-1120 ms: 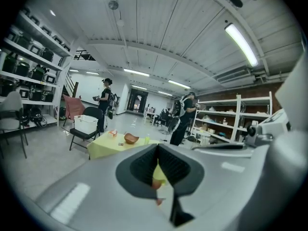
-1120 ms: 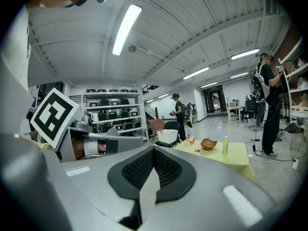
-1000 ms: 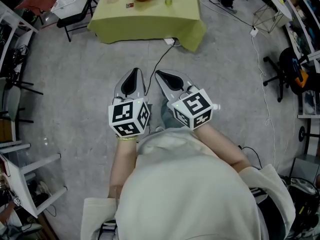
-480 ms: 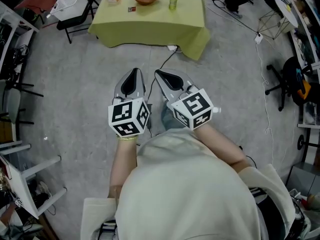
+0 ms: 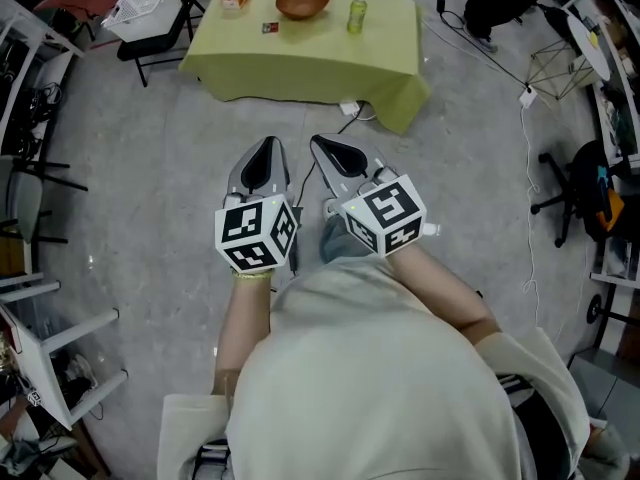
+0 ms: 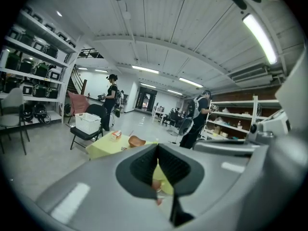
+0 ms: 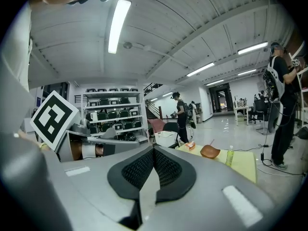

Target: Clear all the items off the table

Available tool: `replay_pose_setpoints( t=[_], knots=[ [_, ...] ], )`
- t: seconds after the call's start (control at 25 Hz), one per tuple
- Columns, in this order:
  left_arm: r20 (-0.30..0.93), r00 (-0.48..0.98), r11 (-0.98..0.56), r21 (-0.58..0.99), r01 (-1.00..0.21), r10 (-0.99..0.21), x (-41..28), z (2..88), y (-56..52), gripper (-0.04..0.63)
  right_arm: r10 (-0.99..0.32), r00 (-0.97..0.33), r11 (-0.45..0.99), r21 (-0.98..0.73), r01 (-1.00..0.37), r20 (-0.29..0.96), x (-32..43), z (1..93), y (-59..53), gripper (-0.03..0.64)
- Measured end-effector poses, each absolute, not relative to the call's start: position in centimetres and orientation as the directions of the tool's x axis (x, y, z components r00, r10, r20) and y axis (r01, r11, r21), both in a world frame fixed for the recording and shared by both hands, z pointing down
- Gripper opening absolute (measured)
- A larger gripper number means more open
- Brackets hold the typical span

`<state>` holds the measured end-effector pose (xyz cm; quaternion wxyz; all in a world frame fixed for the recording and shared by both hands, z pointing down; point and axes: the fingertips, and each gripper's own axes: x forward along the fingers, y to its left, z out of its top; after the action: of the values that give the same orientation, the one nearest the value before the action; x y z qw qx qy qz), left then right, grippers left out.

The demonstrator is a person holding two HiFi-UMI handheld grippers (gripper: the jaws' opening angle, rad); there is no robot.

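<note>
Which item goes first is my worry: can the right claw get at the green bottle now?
Probably not yet: the right claw, shut, sits near the person's body, and the green bottle stands on the table across a stretch of floor. Nothing seems to block the way.

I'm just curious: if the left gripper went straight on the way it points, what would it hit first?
Probably the cloth-covered table: the left gripper points at it across the floor, with nothing visibly between, though depth is hard to judge.
</note>
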<state>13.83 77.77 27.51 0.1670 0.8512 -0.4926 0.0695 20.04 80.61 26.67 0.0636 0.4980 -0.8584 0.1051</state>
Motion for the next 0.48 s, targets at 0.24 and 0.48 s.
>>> replay_pose_setpoints(
  t=[0.24, 0.48],
  knots=[
    [0.286, 0.48, -0.43, 0.222, -0.875, -0.83, 15.4, 27.3, 73.9, 0.011, -0.825, -0.524, 0.514, -0.104, -0.852, 0.212, 21.7, 26.2, 76.6, -0.003],
    [0.289, 0.453, -0.399, 0.228, -0.888, -0.843, 17.2, 27.3, 70.1, 0.011, -0.812, -0.544, 0.534, -0.105, -0.839, 0.213, 24.0, 26.3, 72.6, -0.003]
  ],
)
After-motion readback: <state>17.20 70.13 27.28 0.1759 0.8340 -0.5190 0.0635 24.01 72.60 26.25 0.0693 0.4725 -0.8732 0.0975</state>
